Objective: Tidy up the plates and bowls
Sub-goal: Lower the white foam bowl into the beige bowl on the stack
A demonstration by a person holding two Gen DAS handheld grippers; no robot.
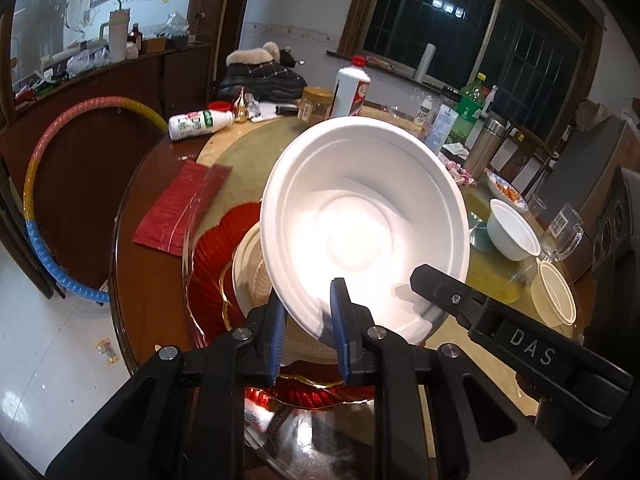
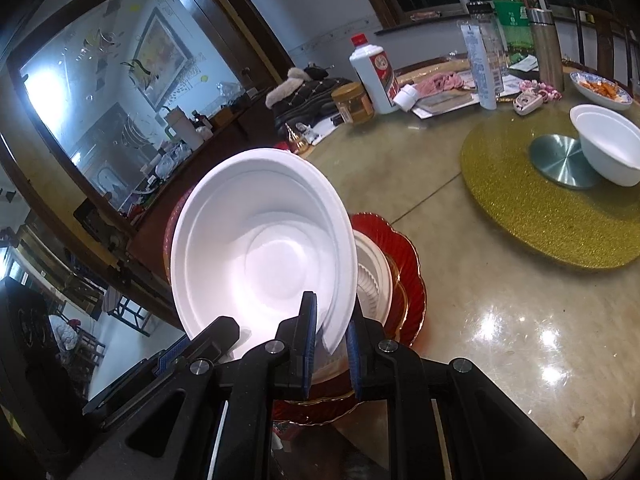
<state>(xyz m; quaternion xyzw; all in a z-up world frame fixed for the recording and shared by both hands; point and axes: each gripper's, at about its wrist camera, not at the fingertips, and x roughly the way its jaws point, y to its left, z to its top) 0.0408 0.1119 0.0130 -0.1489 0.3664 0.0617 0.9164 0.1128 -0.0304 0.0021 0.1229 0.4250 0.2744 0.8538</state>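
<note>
Two grippers on one white foam bowl (image 1: 360,216) — left gripper (image 1: 308,320) pinches the near rim w/ its blue pads, one pad inside the bowl and one outside; right gripper (image 2: 330,328) does the same further along the rim, seen in the left view as the black finger marked DAS at the bowl's lower right. Both are closed on the rim, not wide.

Bowl is tilted steeply, mouth facing back toward the cameras, base pointing away and down. It hangs just above the stack (image 2: 376,276) — a ribbed cream bowl or plate sitting on a red scalloped plate (image 1: 216,248), near the desk (image 2: 500,320) edge. Can't tell if the bowl's far side touches the stack.

Key relation, as I read it: stack lies directly beyond and below the held rim, so the next move likely needs the bowl tipped level, then lowered to nest. Neither hand is clearly nearer.

Other bowls wait — a white one (image 2: 608,148) on the gold turntable (image 2: 520,216), well apart, plus a cream one (image 1: 554,300) at right.
</note>
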